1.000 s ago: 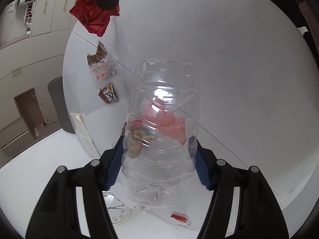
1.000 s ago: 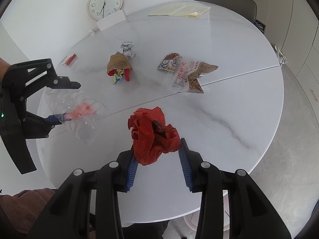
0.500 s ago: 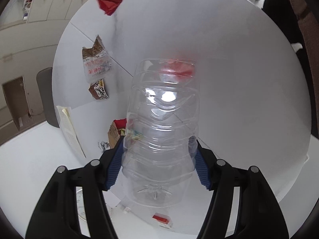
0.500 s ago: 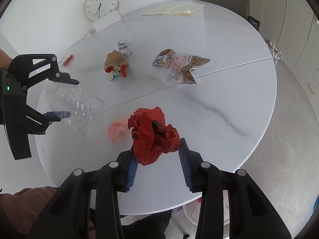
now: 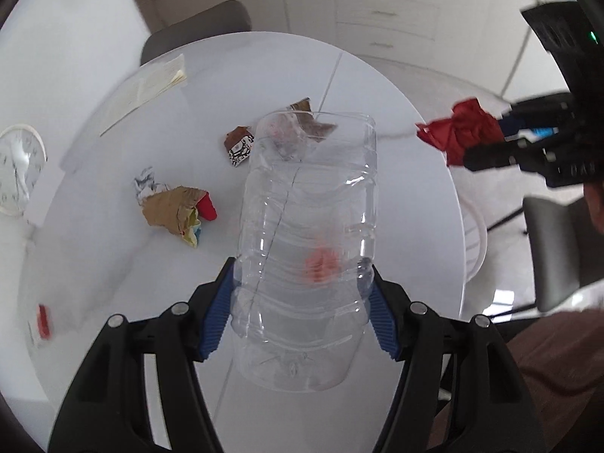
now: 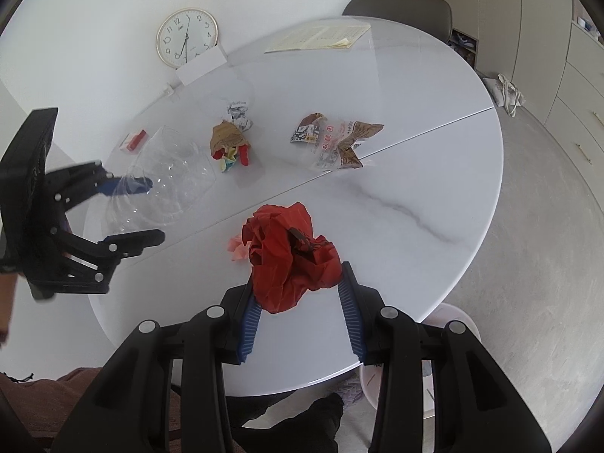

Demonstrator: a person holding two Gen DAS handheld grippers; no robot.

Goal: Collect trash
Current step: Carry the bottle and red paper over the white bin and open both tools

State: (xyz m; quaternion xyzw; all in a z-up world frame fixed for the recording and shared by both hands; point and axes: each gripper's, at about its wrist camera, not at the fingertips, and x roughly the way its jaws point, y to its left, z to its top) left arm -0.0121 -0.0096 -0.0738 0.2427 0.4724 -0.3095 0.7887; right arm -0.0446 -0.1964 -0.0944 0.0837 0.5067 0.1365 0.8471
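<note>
My left gripper (image 5: 300, 287) is shut on a clear plastic bottle (image 5: 305, 207), its blue pads pressing both sides near the base. From the right wrist the same bottle (image 6: 170, 173) hangs tilted over the table's left side in the left gripper (image 6: 153, 207). A crumpled red wrapper (image 6: 290, 253) is clamped in my right gripper (image 6: 296, 275) above the white round table (image 6: 415, 188). The left wrist view shows this red wrapper (image 5: 460, 136) at the right, past the table edge. A small pink scrap (image 6: 238, 247) lies on the table beside it.
Loose on the table: a brown paper wad with red and yellow bits (image 6: 228, 147), a crumpled printed paper (image 6: 239, 113), snack wrappers (image 6: 336, 139), a small red and white box (image 6: 132, 141), a booklet (image 6: 317, 37). A clock (image 6: 187, 37) leans at the wall. A pale bin (image 6: 453, 324) stands below the near edge.
The left gripper rolled the bottle round and rose; the pink scrap that was inside now lies on the table. The right gripper with the red wrapper lifted a little.
</note>
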